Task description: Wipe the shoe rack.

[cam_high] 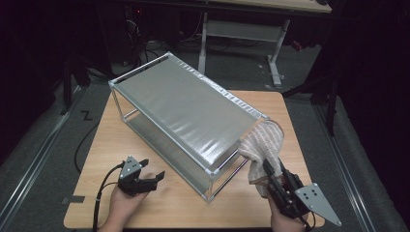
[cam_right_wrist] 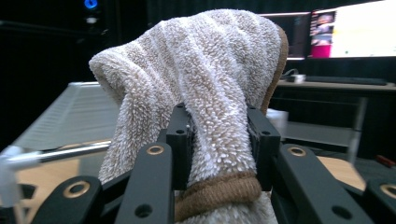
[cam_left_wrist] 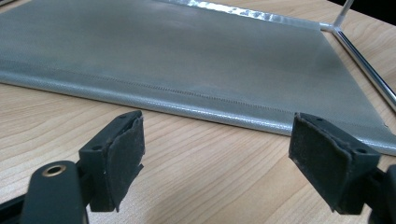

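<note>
The right gripper (cam_high: 271,175) is in the lower right of the high view. Its two black jaws are squeezed tight on a fluffy striped towel (cam_high: 262,147). In the right gripper view the towel (cam_right_wrist: 205,84) fills the middle of the picture, and a thick fold of it sits pinched between the jaws, with a brown edge hanging just below them. The top of the towel flops over like a little hood.

The towel is up in the air, off the wooden table (cam_high: 159,203). It hangs right by the near right corner of the metal rack (cam_high: 183,108), which takes up the middle of the high view. The rack has a grey cloth shelf on top and another one lower down (cam_left_wrist: 187,60), close to the table.

The left gripper (cam_high: 151,169) rests in the lower left of the high view. Its jaws stand wide apart and hold nothing, as the left gripper view shows, with bare table between them.

So the picking up looks done. I think the towel is meant to go on the rack, and that part is not done yet. It must be carried over a shelf, laid down and let go
</note>
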`<act>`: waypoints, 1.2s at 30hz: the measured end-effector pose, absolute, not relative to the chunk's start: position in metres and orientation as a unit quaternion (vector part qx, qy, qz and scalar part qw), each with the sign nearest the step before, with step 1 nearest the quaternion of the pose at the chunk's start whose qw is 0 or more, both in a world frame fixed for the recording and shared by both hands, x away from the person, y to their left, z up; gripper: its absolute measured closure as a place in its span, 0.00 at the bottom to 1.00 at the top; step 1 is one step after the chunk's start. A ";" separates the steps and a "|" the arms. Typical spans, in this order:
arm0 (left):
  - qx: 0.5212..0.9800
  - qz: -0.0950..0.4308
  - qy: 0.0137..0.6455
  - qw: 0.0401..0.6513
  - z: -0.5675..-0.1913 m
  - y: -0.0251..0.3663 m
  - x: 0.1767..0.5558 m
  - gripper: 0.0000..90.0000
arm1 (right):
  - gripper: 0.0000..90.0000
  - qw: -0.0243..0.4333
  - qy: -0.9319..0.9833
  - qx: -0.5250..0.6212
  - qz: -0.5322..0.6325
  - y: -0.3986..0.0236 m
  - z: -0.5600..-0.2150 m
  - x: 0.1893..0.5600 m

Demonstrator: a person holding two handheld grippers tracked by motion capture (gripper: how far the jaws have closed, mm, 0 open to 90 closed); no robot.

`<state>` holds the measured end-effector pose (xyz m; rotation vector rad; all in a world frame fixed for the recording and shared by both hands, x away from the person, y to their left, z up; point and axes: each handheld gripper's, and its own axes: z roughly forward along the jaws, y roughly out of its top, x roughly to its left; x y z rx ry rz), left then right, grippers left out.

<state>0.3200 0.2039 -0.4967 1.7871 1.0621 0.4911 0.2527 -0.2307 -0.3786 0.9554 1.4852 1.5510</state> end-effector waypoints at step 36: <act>0.728 0.209 0.443 0.480 -0.497 0.215 0.314 0.23 | 0.75 0.363 0.630 0.433 0.533 -0.245 -0.378 0.332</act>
